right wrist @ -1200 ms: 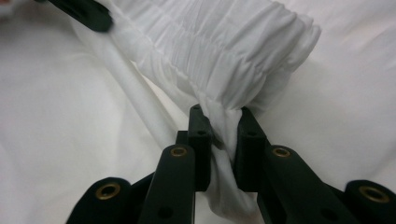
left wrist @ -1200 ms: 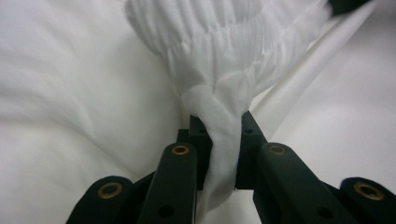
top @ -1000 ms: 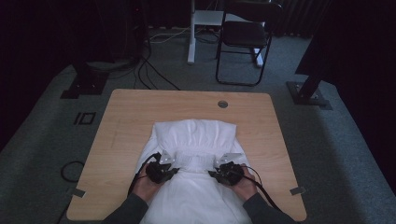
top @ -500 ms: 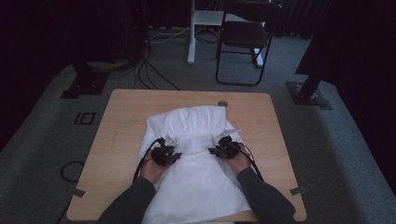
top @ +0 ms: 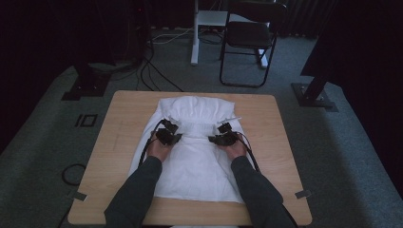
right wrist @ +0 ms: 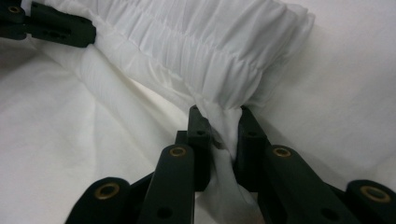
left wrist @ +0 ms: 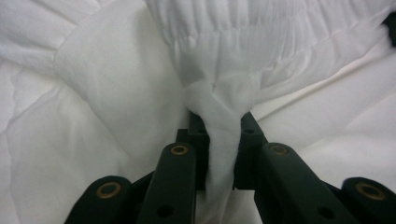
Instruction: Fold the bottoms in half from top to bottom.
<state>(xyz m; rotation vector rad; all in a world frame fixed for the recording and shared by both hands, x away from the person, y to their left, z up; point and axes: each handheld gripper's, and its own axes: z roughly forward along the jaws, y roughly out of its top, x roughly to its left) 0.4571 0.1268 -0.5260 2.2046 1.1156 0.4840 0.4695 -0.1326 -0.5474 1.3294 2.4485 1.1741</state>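
Since the white garment (top: 195,142) lies spread over the middle of the wooden table (top: 114,142), its gathered elastic band (top: 197,111) folded toward the far edge, the grip at two points looks meant to carry that fold evenly across the width. Left gripper (top: 167,134) bites a bunch of cloth just under the band's left end; in the left gripper view the jaws are clamped on a twisted wad of fabric (left wrist: 222,140). Right gripper (top: 223,137) does the same at the band's right end, jaws pinched on cloth (right wrist: 224,128) right below the ruching, with the other gripper's black jaw (right wrist: 51,28) visible at far left of that view. Both forearms come in from the near edge, roughly parallel, wrists low over the cloth, grippers pointing away to the far side, hands level with each other. A drawstring end (top: 234,118) pokes out right of the band. Chair (top: 249,38) stands beyond the table.
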